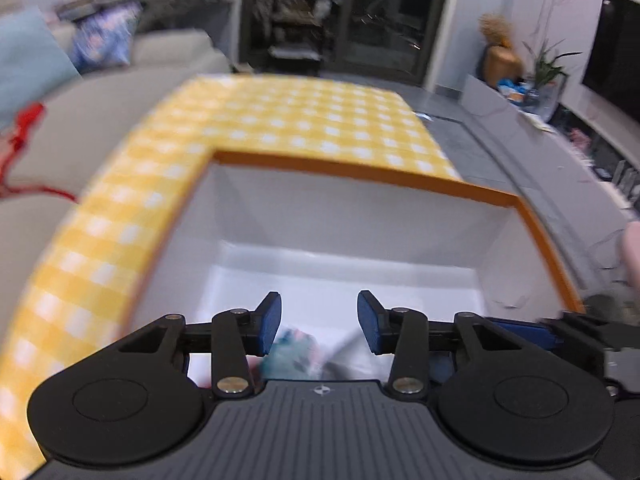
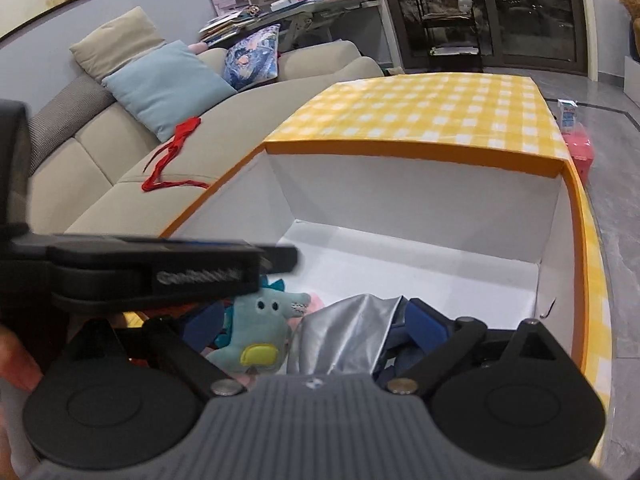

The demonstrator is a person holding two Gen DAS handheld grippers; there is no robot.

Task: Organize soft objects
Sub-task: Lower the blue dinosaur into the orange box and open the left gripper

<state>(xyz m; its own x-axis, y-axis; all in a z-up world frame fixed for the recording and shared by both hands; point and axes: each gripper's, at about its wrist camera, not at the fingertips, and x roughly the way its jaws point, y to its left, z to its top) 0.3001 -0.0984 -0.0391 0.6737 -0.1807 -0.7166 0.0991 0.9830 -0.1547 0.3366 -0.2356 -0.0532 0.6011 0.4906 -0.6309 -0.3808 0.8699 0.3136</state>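
Both grippers hang over the open white-lined box (image 2: 420, 216), whose orange rim sits against a table covered in a yellow-and-white checked cloth (image 2: 440, 108). From its own wrist view the left gripper (image 1: 319, 322) has its blue-padded jaws spread wide with nothing between them, poised above the near end of the box; below the gap a blurred patch of teal and silver shows on the box floor. From the right wrist view that same left gripper crosses the picture as a dark blurred bar just above the toys. The right gripper (image 2: 312, 332) reaches into the near end of the box, and a crumpled silver-grey fabric piece (image 2: 344, 336) lies between its blue fingers (image 2: 424, 322); whether the jaws actually pinch it cannot be told, since the left finger is largely hidden. Just beside that fabric, toward the left wall of the box, lies a teal plush toy (image 2: 260, 332) with stitched eyes and a yellow belly patch, with something pink and something dark blue under it. Far end of the box floor is bare white. Beyond the box's left wall stands a beige sofa (image 2: 120, 160) carrying a red ribbon (image 2: 172, 156), a light blue cushion (image 2: 164, 84) and a blue patterned cushion (image 2: 252, 56).
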